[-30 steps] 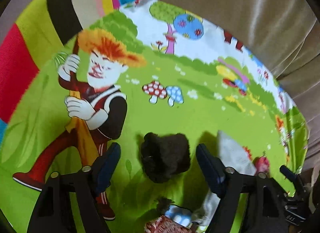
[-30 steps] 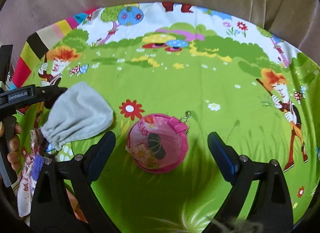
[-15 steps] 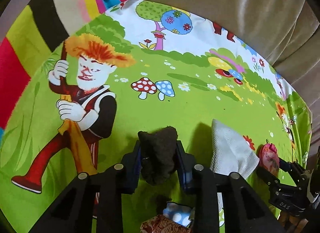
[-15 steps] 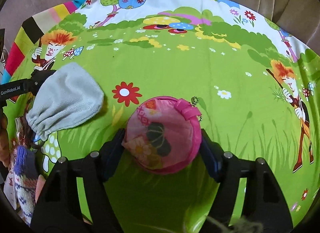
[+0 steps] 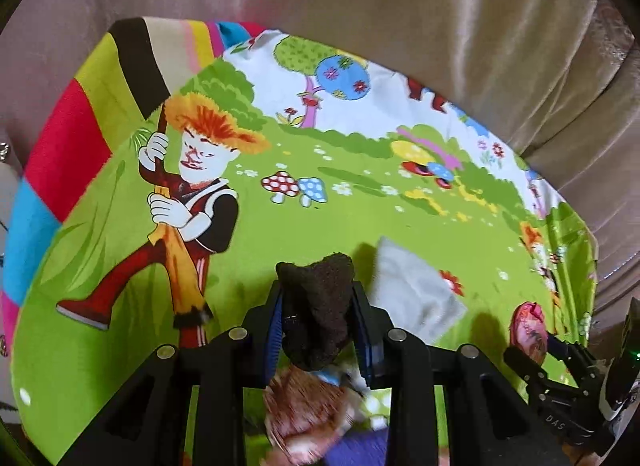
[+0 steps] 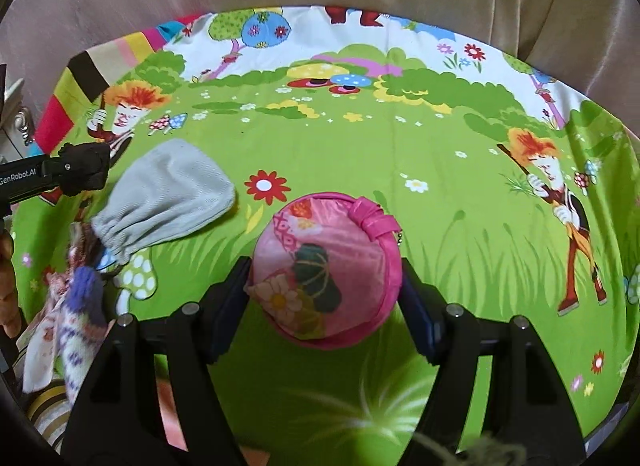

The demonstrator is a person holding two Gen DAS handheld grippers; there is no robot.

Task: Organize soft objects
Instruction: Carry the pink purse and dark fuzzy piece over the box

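Observation:
My left gripper is shut on a dark brown fuzzy cloth, held a little above the cartoon-print sheet. My right gripper is shut on a round pink flowered pouch, its pads pressing both sides. From the right wrist view the left gripper with the brown cloth shows at the far left. A grey drawstring pouch lies flat on the sheet between the two grippers; it also shows as the grey pouch in the left wrist view, where the pink pouch sits at the right edge.
A heap of knitted and patterned soft items lies at the sheet's near left corner, seen blurred as the heap under my left gripper. Beige curtain fabric hangs behind the sheet. A person's fingers show at the left edge.
Both grippers went from open to shut: the left on the brown cloth, the right on the pink pouch. The left gripper then lifted the cloth off the sheet.

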